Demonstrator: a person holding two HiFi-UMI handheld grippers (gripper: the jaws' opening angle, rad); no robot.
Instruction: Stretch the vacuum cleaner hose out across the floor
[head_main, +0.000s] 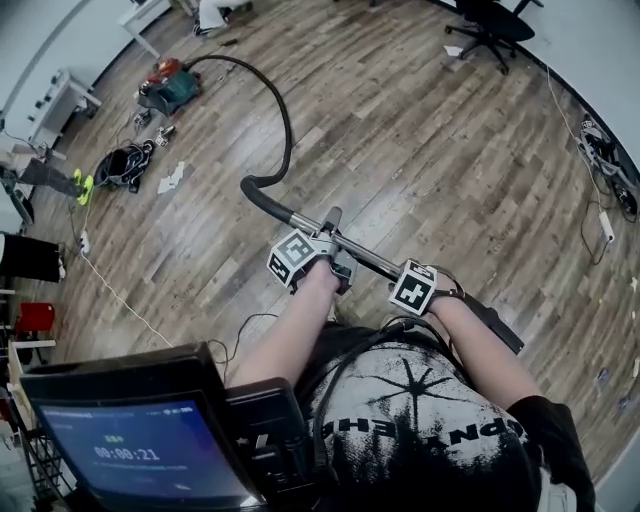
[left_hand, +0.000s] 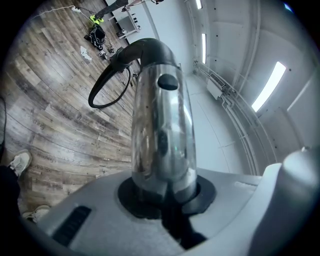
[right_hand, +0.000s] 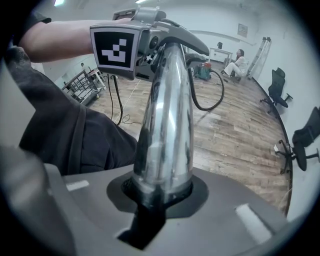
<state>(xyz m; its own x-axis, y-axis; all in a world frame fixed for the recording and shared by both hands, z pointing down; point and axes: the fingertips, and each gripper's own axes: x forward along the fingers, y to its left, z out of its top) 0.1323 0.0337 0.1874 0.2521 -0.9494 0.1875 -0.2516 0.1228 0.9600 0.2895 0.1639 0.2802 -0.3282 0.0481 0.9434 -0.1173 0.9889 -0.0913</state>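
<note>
The vacuum cleaner's body (head_main: 170, 85) sits on the wood floor at the far left. Its black hose (head_main: 283, 120) arcs from there to a bent black handle (head_main: 258, 193), which joins a chrome wand (head_main: 375, 262). My left gripper (head_main: 336, 252) is shut on the wand just behind the handle, and my right gripper (head_main: 440, 296) is shut on it further back, near my body. In the left gripper view the chrome wand (left_hand: 162, 125) rises from between the jaws towards the handle (left_hand: 145, 50) and the hose loop (left_hand: 106, 91). The right gripper view shows the wand (right_hand: 165, 125) clamped, with the left gripper's marker cube (right_hand: 115, 47) above it.
A black office chair (head_main: 490, 25) stands at the far right, and cables with a power strip (head_main: 606, 226) lie along the right wall. A dark bag and clutter (head_main: 125, 165) lie at the left. A cart with a screen (head_main: 150, 440) is beside me. A person (right_hand: 235, 62) sits by the far wall.
</note>
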